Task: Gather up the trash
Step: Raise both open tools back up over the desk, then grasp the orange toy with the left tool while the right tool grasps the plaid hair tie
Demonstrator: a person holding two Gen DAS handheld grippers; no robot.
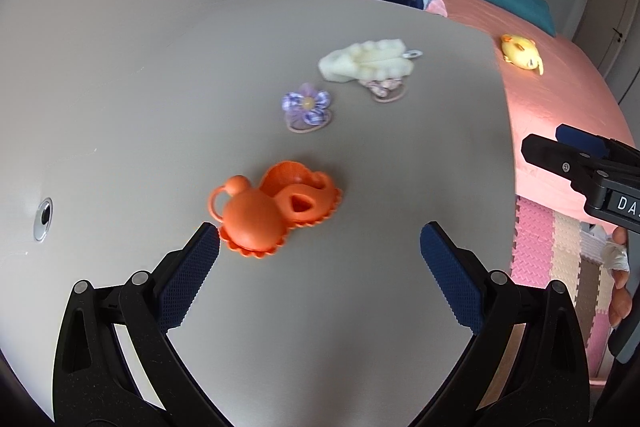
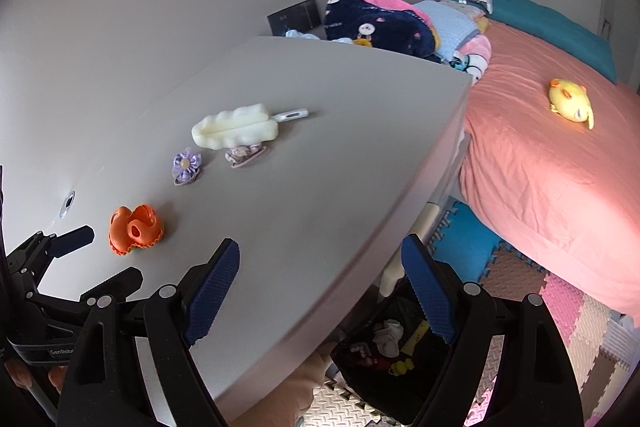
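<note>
An orange toy (image 1: 276,207) lies on the grey counter (image 1: 160,107), a rounded piece with a small ring handle beside a scalloped flat piece, just ahead of the left claw (image 1: 320,243) and nearest its left pad. That claw tilts steeply down toward the counter with its blue-padded jaws spread wide and nothing between them. Farther along the counter sit a purple flower hair tie (image 1: 307,103), then a pale foam brush (image 1: 366,61) with a second hair tie (image 1: 386,87) tucked against its near side. The right claw (image 2: 320,267) hangs over the counter's near edge, also pitched downward, jaws wide apart and empty; its left pad is above the counter and its right pad is out past the edge, above the floor. Seen from the left wrist, the right claw's tip enters at the right margin, with the person's fingers (image 1: 620,267) wrapped on the handle below it. From the right wrist, the left claw shows at the lower left, close to the orange toy, well apart from the right one. Below the counter's edge stands a black bin (image 2: 384,343) holding scraps of white, yellow and red. Beyond the counter is a bed (image 2: 540,167) with a pink sheet and a yellow duck (image 2: 570,103) on it; foam mats (image 2: 560,307) cover the floor.
</note>
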